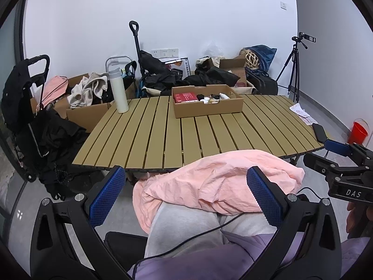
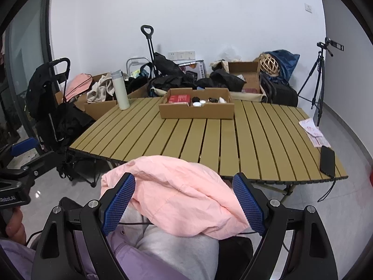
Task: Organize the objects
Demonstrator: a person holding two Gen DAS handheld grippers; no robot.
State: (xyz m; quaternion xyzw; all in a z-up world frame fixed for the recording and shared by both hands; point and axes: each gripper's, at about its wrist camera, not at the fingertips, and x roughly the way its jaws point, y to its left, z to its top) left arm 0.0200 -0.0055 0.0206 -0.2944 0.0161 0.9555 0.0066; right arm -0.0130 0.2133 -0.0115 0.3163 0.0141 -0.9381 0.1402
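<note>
Pink cloth (image 1: pixel 216 182) lies bunched on the person's lap, over grey trousers (image 1: pixel 184 228), just in front of the near edge of the slatted bench (image 1: pixel 209 130). Both grippers hang above it. The left gripper (image 1: pixel 186 198) has its jaws wide apart, the blue pads to either side of the cloth, and none of the cloth is pinched between them. The right gripper (image 2: pixel 184 203) is likewise spread wide, its jaws straddling the same heap of cloth without clamping it.

On the far side of the bench sits a shallow cardboard box (image 2: pixel 197 109) holding a red packet (image 2: pixel 179 99), a white bottle (image 2: pixel 222 100) and several small dark and white items too small to tell apart. A tall white flask (image 2: pixel 120 91) stands upright near the far left corner of the bench. At the right edge lie a black phone (image 2: pixel 327 161) and, beyond it, a printed paper sheet (image 2: pixel 313 131).

Behind the bench, against the white wall, are open cartons, dark bags and clothes, and a folded cart. A camera on a tripod (image 2: pixel 319 74) stands on the floor to the right, and a red bucket (image 1: pixel 359 130) sits near the wall.
</note>
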